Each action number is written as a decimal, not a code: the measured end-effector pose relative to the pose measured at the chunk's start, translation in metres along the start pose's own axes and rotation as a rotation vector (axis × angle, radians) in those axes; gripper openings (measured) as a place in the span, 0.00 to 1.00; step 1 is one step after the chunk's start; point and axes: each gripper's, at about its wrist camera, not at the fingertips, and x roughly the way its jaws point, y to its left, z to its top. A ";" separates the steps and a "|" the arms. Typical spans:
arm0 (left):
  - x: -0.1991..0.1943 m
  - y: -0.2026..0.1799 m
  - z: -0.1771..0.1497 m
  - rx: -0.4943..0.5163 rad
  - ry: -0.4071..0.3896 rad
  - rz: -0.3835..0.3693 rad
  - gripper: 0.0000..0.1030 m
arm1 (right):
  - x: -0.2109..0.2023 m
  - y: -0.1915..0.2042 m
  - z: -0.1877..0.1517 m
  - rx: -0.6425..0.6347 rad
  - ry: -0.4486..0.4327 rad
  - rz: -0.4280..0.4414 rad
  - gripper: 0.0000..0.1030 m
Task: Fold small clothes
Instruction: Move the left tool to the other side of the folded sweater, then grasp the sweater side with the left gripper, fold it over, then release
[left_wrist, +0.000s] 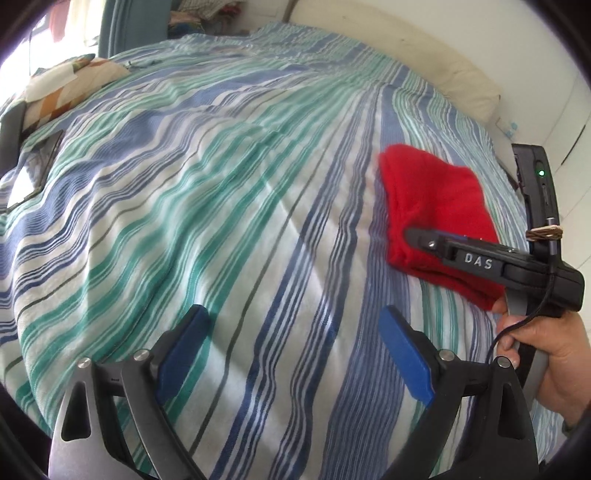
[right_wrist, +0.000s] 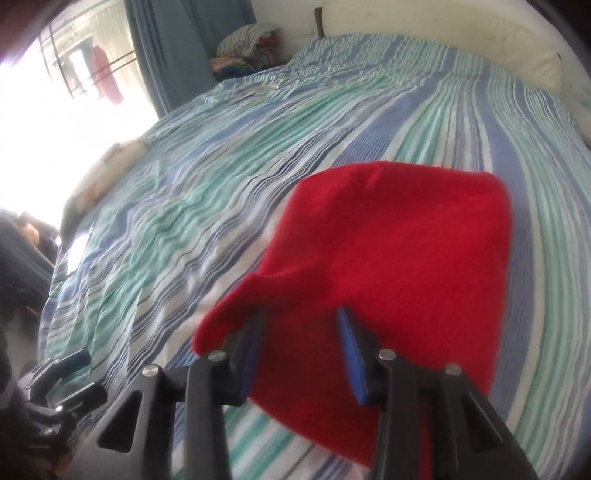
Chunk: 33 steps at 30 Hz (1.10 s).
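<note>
A small red garment (left_wrist: 432, 206) lies folded on the striped bedspread (left_wrist: 221, 184) at the right. My left gripper (left_wrist: 293, 321) is open and empty, low over the bed, to the left of and nearer than the garment. My right gripper (left_wrist: 410, 233) reaches in from the right over the garment's near edge. In the right wrist view the red garment (right_wrist: 399, 251) covers the fingertips of the right gripper (right_wrist: 301, 314). Its jaws stand apart with red cloth between and over them; a firm grip does not show.
A patterned pillow (left_wrist: 70, 88) and a dark flat device (left_wrist: 33, 166) lie at the bed's far left. A cream headboard cushion (left_wrist: 424, 48) runs along the far right. A clothes pile (right_wrist: 247, 48) and blue curtain (right_wrist: 177, 55) stand beyond the bed.
</note>
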 end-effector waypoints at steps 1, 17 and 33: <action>0.001 0.001 -0.001 -0.003 0.005 0.000 0.91 | 0.018 0.015 -0.003 -0.032 0.055 0.001 0.41; 0.008 -0.016 -0.015 0.086 0.055 -0.014 0.91 | -0.039 -0.059 -0.084 0.125 0.072 -0.068 0.40; 0.113 -0.110 0.115 0.156 0.255 -0.255 0.97 | -0.093 -0.143 -0.058 0.372 -0.079 0.095 0.81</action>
